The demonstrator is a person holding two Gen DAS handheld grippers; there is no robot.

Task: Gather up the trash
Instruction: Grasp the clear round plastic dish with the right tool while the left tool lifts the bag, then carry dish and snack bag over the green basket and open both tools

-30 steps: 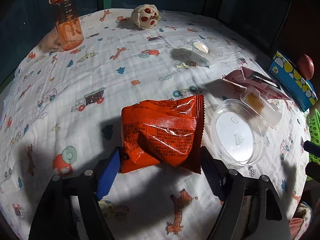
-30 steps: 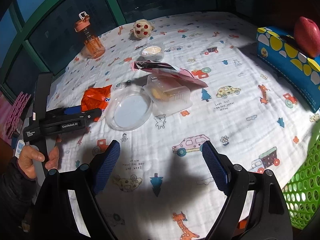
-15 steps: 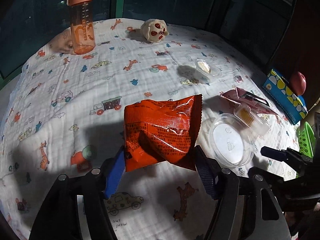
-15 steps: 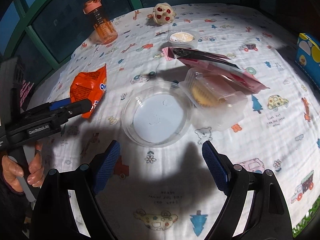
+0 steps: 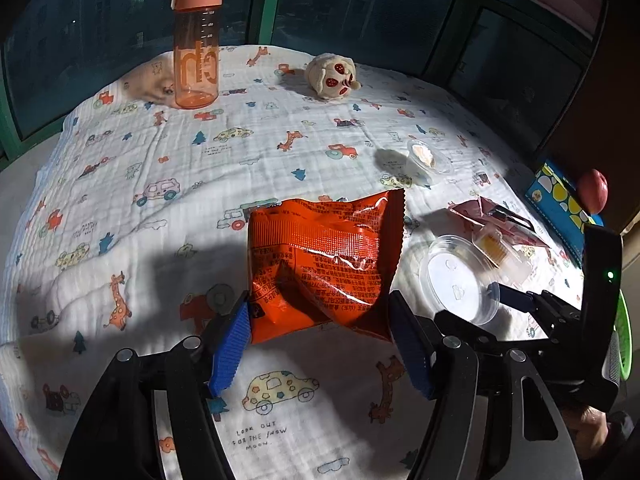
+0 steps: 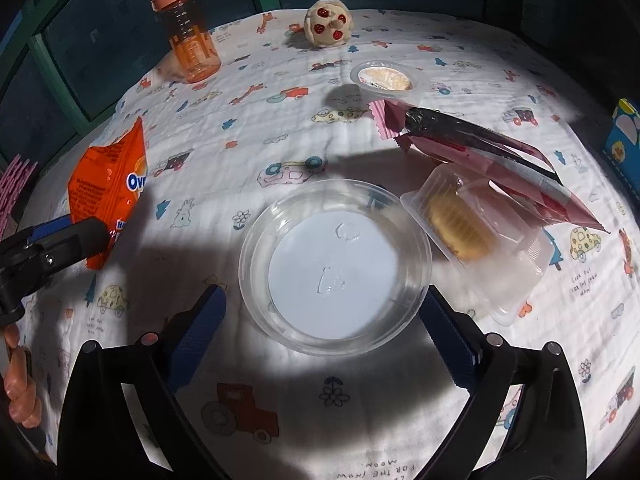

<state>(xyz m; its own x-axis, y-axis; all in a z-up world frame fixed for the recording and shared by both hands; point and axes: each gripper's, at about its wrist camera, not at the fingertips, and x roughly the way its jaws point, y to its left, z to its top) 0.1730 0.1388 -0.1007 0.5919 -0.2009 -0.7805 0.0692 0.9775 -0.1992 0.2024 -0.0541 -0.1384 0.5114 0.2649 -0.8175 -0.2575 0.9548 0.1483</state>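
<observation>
1. Left claw (image 5: 320, 344): fingers clamped on the lower edge of the orange snack bag (image 5: 324, 264); the bag stands upright, lifted off the cloth-covered surface (image 5: 180, 184).
2. Right claw (image 6: 324, 332): fingers spread wide, one on each side of the clear round lid (image 6: 334, 268), which lies flat on the surface. Contact with the lid rim: cannot tell.
3. Just right of the lid: clear cookie tray (image 6: 476, 240), touching it, with a pink wrapper (image 6: 480, 152) lying over its far end.
4. Farther back: small sealed cup (image 6: 386, 78), orange bottle (image 6: 188, 28), plush toy (image 6: 328, 22).
</observation>
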